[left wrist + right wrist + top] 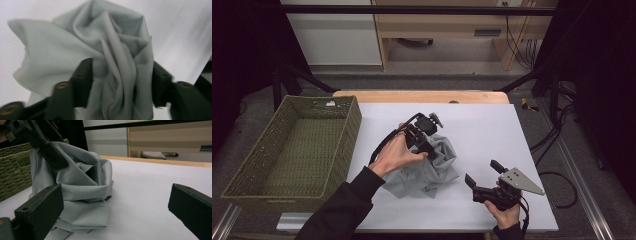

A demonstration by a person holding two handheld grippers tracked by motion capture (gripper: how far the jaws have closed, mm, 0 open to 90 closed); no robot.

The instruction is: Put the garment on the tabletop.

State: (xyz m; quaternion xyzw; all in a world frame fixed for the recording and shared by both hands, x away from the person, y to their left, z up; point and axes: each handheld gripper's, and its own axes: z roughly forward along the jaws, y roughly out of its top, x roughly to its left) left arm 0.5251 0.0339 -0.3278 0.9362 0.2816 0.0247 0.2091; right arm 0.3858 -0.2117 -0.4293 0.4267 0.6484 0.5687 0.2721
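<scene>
- Right, the white table (492,125) carries a green woven basket (292,150) at its left edge.
- Crumpled grey cloth (432,167) sits mid-table, beside the basket.
- Left gripper (428,148) pinches a bunched fold of it.
- Right gripper (482,173), jaws wide, holds nothing, near the cloth.

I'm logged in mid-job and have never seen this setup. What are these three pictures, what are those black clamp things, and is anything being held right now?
No robot here: a person holds a two-jaw hand tool in each hand. The high view looks down on the white table. The other two pictures come from cameras riding on each tool, looking along its own black jaws.

On the table lies a crumpled grey cloth; a green woven basket stands at the left edge.

The left gripper has a bunch of the cloth between its jaws, which seem to be closing on it. The right gripper sits apart from the cloth, jaws wide open, holding nothing.
</scene>
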